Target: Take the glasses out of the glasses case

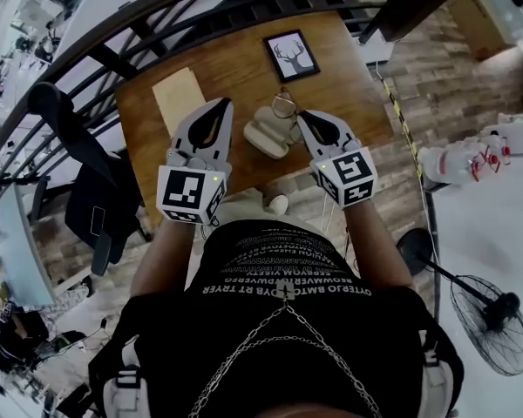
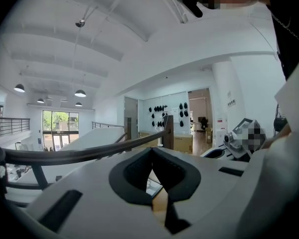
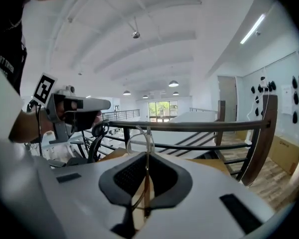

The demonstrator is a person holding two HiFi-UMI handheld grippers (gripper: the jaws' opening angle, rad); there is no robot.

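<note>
Right claw (image 1: 303,116) is pinched on the glasses (image 1: 283,104). The right gripper view shows the thin wire frame clamped between the pads, with one lens rim sticking up past the tips. Left claw (image 1: 225,103) is pressed together with nothing in it, tips meeting and only desk visible behind them.

Progress: looks like the main step is done. The glasses are out of the case (image 1: 266,133) and held in the air just past its far end, not touching it. The case is pale and appears to lie open on the desk (image 1: 244,68), around the middle and close to the near edge, between the two claws. What's left is probably only parking the glasses somewhere on the desk, if that's wanted. The grip is on thin wire, so I'd guess it could twist or slip if swung.

Around:
- Framed deer picture (image 1: 292,56) toward the far right corner.
- Tan pad (image 1: 179,98) on the left part of the desk.
- Dark railing (image 1: 157,16) runs beyond the far edge.
- Chair with a dark jacket (image 1: 78,146) off the left edge.
- Floor fan (image 1: 497,316) well to the right.

Nothing is blocking. There's bare desk between the case and the picture for a set-down, and the left claw is near the case but not on it.
</note>
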